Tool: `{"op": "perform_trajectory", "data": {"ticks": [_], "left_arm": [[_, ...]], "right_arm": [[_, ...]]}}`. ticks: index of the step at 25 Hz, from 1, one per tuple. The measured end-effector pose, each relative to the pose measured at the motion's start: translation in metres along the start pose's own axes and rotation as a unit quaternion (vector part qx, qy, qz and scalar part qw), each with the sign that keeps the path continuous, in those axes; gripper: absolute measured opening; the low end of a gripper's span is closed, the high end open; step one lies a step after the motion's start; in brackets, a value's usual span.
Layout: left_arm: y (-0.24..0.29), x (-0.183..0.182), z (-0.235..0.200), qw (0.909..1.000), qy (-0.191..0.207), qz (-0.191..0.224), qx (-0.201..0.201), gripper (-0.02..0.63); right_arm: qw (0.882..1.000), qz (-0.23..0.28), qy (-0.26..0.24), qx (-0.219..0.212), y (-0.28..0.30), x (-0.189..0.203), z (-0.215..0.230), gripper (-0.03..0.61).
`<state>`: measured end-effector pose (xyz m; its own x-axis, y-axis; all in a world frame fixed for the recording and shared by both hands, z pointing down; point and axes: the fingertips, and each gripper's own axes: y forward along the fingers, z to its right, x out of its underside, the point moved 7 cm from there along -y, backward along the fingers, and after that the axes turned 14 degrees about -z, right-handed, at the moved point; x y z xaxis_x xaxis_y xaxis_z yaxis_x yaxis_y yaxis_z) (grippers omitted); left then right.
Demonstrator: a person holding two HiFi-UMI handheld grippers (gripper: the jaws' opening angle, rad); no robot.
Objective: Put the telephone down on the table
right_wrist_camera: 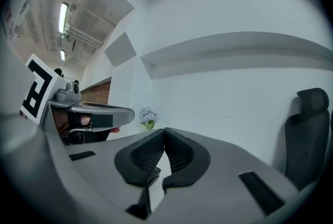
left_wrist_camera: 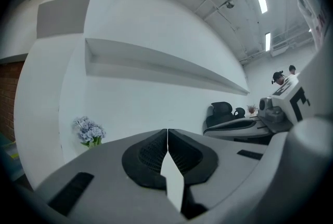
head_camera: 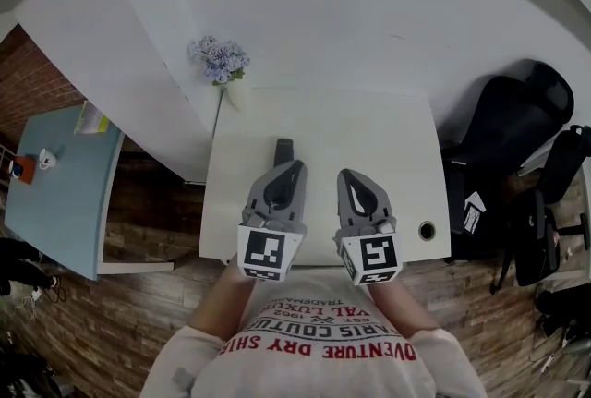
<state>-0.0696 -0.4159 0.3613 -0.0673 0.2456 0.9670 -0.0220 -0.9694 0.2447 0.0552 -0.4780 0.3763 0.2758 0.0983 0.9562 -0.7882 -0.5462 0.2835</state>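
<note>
left gripper (head_camera: 292, 167) and right gripper (head_camera: 351, 176) both clamped shut with nothing in them, side by side over the table's (head_camera: 397, 138) near edge. phone (head_camera: 283, 150) lies flat on the table just past the left tip, flowers (head_camera: 220, 59) at the far corner.

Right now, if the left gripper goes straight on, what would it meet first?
Probably the dark telephone on the white table just ahead, though the left gripper might pass above it.
</note>
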Motion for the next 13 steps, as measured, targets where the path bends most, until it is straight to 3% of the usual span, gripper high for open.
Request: {"op": "perform_trajectory", "data": {"ticks": [13], "left_arm": [[0.019, 0.003, 0.001, 0.9997, -0.006, -0.020, 0.010, 0.025]], "right_arm": [[1.000, -0.008, 0.001, -0.008, 0.009, 0.001, 0.013, 0.025]]}}
